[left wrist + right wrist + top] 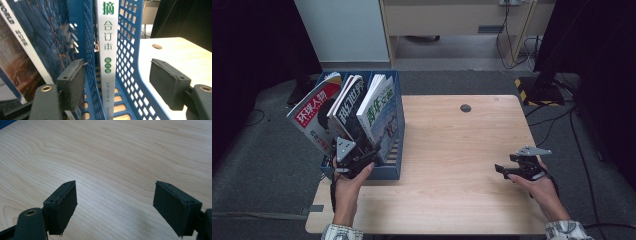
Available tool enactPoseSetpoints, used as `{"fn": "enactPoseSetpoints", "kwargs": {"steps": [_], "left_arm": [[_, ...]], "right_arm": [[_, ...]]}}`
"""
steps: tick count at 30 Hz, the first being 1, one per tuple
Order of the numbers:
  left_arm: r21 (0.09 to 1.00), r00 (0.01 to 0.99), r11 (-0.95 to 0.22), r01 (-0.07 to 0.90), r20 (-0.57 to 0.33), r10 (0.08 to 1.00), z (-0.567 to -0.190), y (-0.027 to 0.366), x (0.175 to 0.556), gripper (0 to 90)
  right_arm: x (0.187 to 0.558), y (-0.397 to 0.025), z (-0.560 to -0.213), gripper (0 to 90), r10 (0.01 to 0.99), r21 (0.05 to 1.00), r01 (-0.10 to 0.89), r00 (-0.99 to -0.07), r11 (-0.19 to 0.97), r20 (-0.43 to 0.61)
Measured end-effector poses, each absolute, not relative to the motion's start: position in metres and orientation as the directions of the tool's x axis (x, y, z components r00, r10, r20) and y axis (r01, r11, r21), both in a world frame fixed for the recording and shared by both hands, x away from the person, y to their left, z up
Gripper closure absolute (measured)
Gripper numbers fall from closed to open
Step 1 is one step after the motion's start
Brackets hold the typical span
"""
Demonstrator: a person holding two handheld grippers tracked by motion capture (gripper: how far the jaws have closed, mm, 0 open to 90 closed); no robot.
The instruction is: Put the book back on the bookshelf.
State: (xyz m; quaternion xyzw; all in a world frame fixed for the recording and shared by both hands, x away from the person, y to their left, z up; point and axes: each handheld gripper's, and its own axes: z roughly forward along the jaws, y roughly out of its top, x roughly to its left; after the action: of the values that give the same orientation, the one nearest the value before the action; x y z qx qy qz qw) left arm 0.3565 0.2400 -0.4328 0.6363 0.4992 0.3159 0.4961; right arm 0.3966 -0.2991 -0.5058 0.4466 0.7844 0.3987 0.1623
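Left gripper (362, 161): held at the near end of the blue file rack (388, 171), at about 8 o'clock on the wooden table (452, 150). In its own view the jaws are seen spread wide, the white-spined magazine (108, 45) and a perforated rack wall standing between the pads without being pinched; nothing is gripped.
Right gripper (506, 170): held just over the bare tabletop at about 4 o'clock, well apart from the rack. The jaws are seen wide apart in its own view, with only wood grain (112, 157) between them.
Magazines: three are counted in the high view, one per compartment, all leaning toward 10 o'clock: a red-titled one (313, 117) outermost, a dark-covered one (349, 107) in the middle, and a white-and-blue one (379, 112) nearest the table's centre.
Rack compartments: three are counted.
Given by the high view alone: all three covers, both hands, and a round cable hole (466, 108) at 12 o'clock on the table.
Given by the left gripper view alone: the green characters printed down the white spine, the lattice of the dividers, and the dark blue cover (47, 37) next to the left pad.
Given by the right gripper view alone: the worn edges of the pads (62, 205).
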Motion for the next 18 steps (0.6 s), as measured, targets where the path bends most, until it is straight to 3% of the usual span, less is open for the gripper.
{"fn": "enactPoseSetpoints", "kwargs": {"steps": [18], "left_arm": [[0.944,0.352,-0.053,0.326,-0.069,0.934,-0.433,0.222,0.351,28.2]], "right_arm": [[0.397,-0.3,-0.506,18.0,0.832,0.768,0.574,-0.546,0.284,0.101]]}}
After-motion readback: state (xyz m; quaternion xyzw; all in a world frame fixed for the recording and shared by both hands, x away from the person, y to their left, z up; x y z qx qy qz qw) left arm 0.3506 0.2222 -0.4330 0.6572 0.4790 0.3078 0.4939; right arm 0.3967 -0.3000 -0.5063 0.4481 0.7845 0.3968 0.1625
